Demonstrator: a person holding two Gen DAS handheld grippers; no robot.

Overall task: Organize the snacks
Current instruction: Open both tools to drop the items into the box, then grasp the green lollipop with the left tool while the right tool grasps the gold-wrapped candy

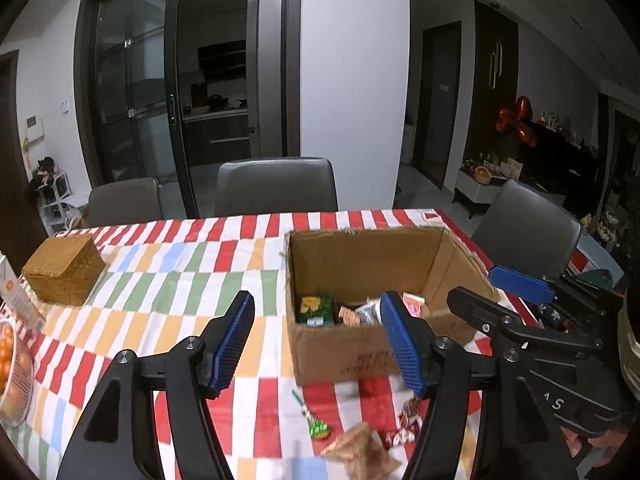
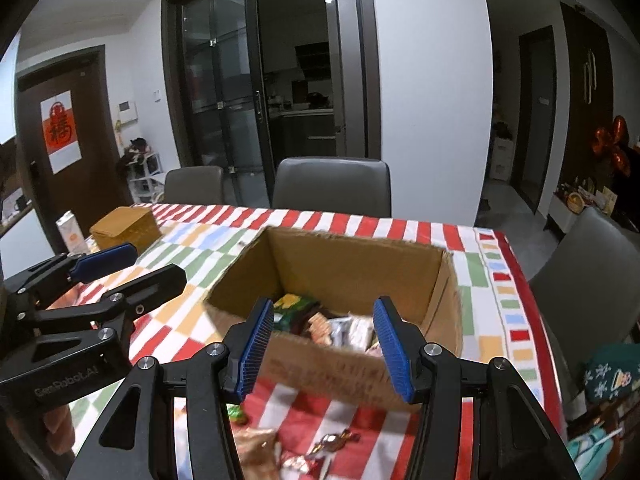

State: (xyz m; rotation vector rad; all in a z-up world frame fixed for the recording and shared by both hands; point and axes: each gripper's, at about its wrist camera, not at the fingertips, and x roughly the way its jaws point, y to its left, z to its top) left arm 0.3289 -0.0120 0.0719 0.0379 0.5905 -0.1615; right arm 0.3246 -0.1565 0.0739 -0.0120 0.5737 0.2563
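cardboard box (image 1: 372,280) half filled; both grippers empty above loose snacks.

left gripper (image 1: 320,344) and right gripper (image 2: 324,344) both hover with jaws spread wide and nothing between the pads, held side by side on the near side of the box. the box stands open-topped on the striped tablecloth (image 1: 180,272); several wrapped packets (image 1: 318,309) already lie on its floor, so its placement close to the grippers likely keeps each transfer short. remaining snacks stay on the cloth just in front of the box: a tan packet (image 1: 356,452), a green-wrapped candy (image 1: 318,428) and a few foil candies (image 2: 334,440). judged from this, sorting is partly done, and the next move calls for lowering one gripper onto a loose piece. a woven box (image 1: 64,274) sits well apart at the far left, untouched.
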